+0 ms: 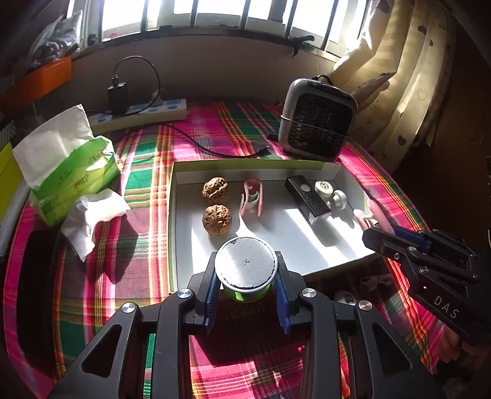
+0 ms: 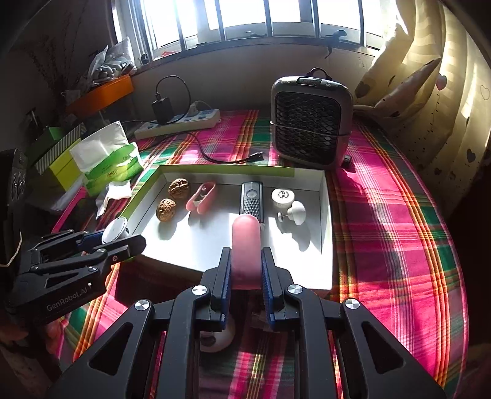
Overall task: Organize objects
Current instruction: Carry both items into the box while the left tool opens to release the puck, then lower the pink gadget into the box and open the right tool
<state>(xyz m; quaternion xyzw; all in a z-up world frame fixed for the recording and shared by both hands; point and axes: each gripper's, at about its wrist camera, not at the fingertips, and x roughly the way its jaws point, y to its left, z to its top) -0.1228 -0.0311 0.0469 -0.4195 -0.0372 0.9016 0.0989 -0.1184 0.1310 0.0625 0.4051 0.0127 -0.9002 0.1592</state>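
I hold both loads above the near edge of the white tray (image 1: 184, 245), ready to add them. My left gripper (image 1: 245, 291) clamps a green canister (image 1: 245, 267); my right gripper (image 2: 245, 285) pinches a pink oblong item (image 2: 245, 245). Two walnuts (image 1: 215, 190) sit near the tray's left edge, on a sunlit plaid cloth (image 1: 138, 196) beneath a barred window (image 2: 245, 18).

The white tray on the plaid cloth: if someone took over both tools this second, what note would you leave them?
Left tool: shut on a green tin with a grey lid, at the white tray's near edge.
Right tool: shut on a pink oblong item, over the tray's near side.
Already in the tray: two walnuts, pink clip, black remote-like device, white round pieces.
Left: set both held items in the tray's bare near half, perhaps.
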